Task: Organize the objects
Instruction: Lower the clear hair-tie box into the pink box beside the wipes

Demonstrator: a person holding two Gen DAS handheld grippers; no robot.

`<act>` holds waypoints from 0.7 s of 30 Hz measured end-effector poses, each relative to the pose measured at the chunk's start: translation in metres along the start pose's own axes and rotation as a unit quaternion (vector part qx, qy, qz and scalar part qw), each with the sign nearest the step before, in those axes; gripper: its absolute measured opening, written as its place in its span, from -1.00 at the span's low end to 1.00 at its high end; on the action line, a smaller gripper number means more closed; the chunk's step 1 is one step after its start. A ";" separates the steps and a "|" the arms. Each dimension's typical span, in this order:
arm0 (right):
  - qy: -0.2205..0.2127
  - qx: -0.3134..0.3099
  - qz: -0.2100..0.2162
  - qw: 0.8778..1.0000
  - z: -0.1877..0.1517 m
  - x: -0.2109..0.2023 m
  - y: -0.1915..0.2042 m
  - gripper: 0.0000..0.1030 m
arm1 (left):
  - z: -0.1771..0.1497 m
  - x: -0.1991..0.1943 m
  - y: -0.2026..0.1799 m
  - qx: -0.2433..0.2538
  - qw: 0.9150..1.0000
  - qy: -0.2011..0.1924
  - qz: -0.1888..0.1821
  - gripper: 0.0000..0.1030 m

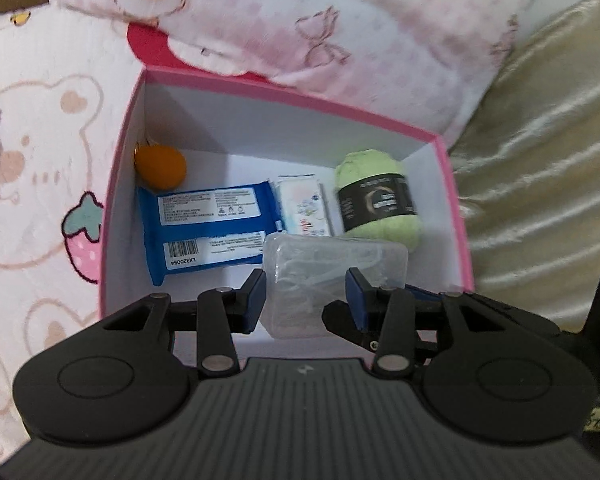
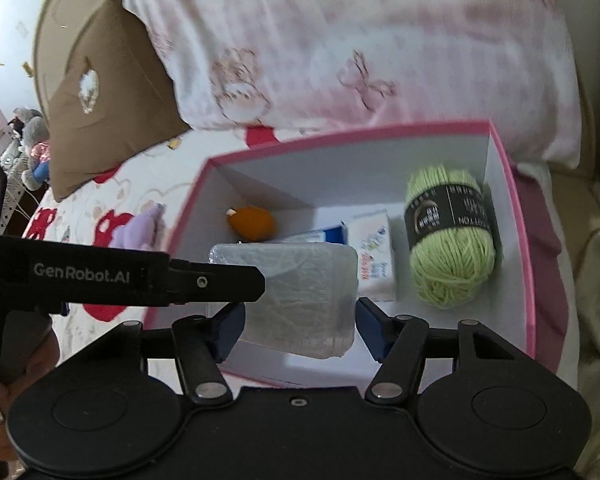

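The clear plastic case (image 1: 332, 276) sits between the left gripper (image 1: 306, 294)'s narrowly spread jaws, seemingly pinched, over the pink box (image 1: 284, 92). The right gripper (image 2: 300, 320)'s half-spread jaws flank it, contact unclear. Beyond the jaws lie one yarn ball (image 2: 450, 236), one blue wipes pack (image 1: 208, 228), one tissue packet (image 2: 374, 256), one orange ball (image 1: 160, 168); only the right view shows a brown cushion (image 2: 108, 104) on the printed bedding (image 1: 32, 152).

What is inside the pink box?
Pink box holds an orange ball, blue wipes pack, small tissue pack, green yarn and clear plastic case. The floor beneath them is hidden.
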State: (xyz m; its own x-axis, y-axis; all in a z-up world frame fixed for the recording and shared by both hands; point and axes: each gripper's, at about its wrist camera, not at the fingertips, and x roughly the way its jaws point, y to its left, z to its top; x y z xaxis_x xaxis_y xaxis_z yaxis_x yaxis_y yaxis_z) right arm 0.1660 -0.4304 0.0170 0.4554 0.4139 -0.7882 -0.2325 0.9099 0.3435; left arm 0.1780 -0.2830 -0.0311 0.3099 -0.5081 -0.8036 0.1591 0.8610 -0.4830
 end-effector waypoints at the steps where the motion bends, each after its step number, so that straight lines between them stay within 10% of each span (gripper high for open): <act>1: 0.003 0.001 -0.001 1.000 0.000 0.005 -0.003 0.28 | 0.001 0.007 0.003 -0.011 1.000 0.008 0.002 -0.20; 21: 0.096 0.041 -0.019 0.994 -0.007 0.072 -0.024 0.11 | -0.008 0.057 0.015 -0.007 0.995 0.042 0.095 -0.28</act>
State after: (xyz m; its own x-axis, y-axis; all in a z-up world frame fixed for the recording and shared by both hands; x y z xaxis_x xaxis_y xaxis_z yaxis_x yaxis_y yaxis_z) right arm 0.1984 -0.4227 -0.0514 0.2875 0.3744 -0.8816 -0.1442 0.9269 0.3466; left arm 0.1904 -0.2992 -0.0869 0.2530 -0.3374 -0.9067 0.0912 0.9414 -0.3248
